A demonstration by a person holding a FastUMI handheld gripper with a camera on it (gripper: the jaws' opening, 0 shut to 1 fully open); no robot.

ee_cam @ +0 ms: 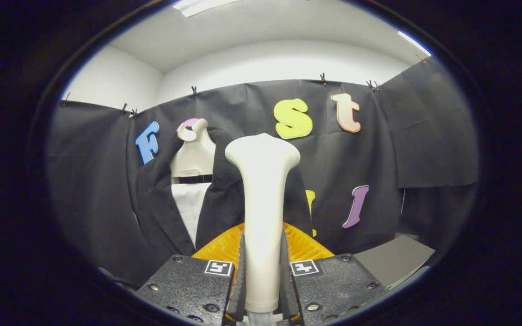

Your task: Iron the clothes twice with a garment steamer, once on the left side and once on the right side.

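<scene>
My gripper (pixel 262 267) is shut on the white garment steamer (pixel 262 199), which stands upright between the fingers with its wide head on top. Beyond it hangs a dark jacket (pixel 224 199) on a white mannequin bust (pixel 194 156), open at the front over a white shirt (pixel 189 206). The steamer head is apart from the jacket and covers part of the jacket's right side. The jacket's left side (pixel 157 203) is in plain sight to the left of the steamer.
An orange ribbed object (pixel 302 246) sits just behind the fingers, low down. A grey tabletop (pixel 392 258) lies to the right. The booth's black cloth wall (pixel 424 136) closes the back and both sides.
</scene>
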